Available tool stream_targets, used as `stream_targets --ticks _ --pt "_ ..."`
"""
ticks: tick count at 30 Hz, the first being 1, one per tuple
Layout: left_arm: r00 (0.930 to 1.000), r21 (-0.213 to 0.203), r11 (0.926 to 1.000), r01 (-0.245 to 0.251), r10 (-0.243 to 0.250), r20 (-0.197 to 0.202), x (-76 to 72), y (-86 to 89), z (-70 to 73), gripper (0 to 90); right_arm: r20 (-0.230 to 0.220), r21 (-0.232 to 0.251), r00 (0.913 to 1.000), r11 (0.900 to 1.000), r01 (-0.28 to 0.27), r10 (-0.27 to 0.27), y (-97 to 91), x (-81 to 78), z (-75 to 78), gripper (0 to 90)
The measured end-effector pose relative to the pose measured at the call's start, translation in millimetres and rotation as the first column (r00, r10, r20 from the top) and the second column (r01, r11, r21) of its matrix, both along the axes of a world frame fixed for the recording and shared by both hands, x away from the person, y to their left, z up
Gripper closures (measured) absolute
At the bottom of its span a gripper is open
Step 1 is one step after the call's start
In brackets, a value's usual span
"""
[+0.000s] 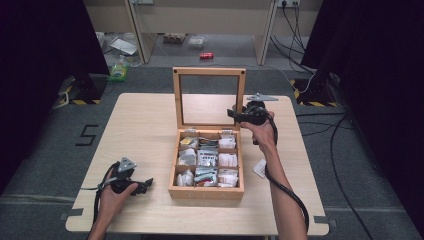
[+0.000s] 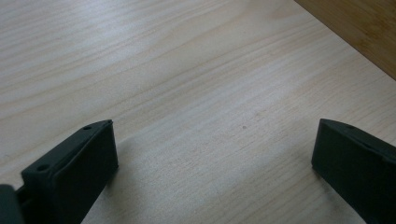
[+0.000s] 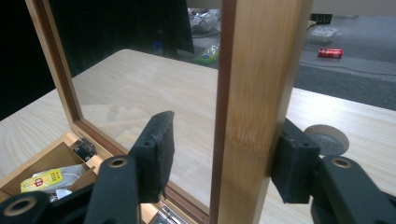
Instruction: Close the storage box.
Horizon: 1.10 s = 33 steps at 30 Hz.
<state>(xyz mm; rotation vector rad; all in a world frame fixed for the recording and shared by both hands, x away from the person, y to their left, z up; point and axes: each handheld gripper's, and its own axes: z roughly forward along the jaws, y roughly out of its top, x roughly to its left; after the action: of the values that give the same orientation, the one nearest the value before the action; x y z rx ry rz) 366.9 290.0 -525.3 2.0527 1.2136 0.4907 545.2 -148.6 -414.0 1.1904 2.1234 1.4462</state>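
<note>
While the wooden compartment box (image 1: 206,165) stands open mid-tabletop, the right gripper (image 1: 239,114) straddles its raised glass-paned lid (image 1: 209,97).
Its jaws bracket the lid's right wooden frame post, one pad touching, the other not yet closed on it. Left of the box, the left gripper (image 1: 145,185) rests on the pale tabletop (image 1: 145,125), jaws wide apart.

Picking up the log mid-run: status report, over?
Right gripper astride the lid frame of the open tea box, one pad touching, the other off. Left gripper open, low over bare table. Nothing in the way.
</note>
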Motion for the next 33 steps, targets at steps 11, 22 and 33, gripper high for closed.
stream_targets --ticks 11,22,33 --pt "1.0000 0.000 1.0000 0.000 0.000 0.000 0.0 0.0 0.0 0.0 0.036 0.015 0.9993 0.9999 0.004 -0.005 -2.1 -5.8 -0.8 51.4" --pt "1.0000 -0.001 1.0000 0.000 0.000 0.000 0.0 0.0 -0.1 0.0 0.057 0.012 0.9983 0.9999 -0.008 0.007 -3.5 -13.8 0.9 51.1" --pt "1.0000 0.000 1.0000 0.000 0.000 0.001 0.0 0.0 0.0 0.0 0.078 0.020 0.9968 0.9996 -0.021 0.019 -5.2 -23.1 2.0 50.1"
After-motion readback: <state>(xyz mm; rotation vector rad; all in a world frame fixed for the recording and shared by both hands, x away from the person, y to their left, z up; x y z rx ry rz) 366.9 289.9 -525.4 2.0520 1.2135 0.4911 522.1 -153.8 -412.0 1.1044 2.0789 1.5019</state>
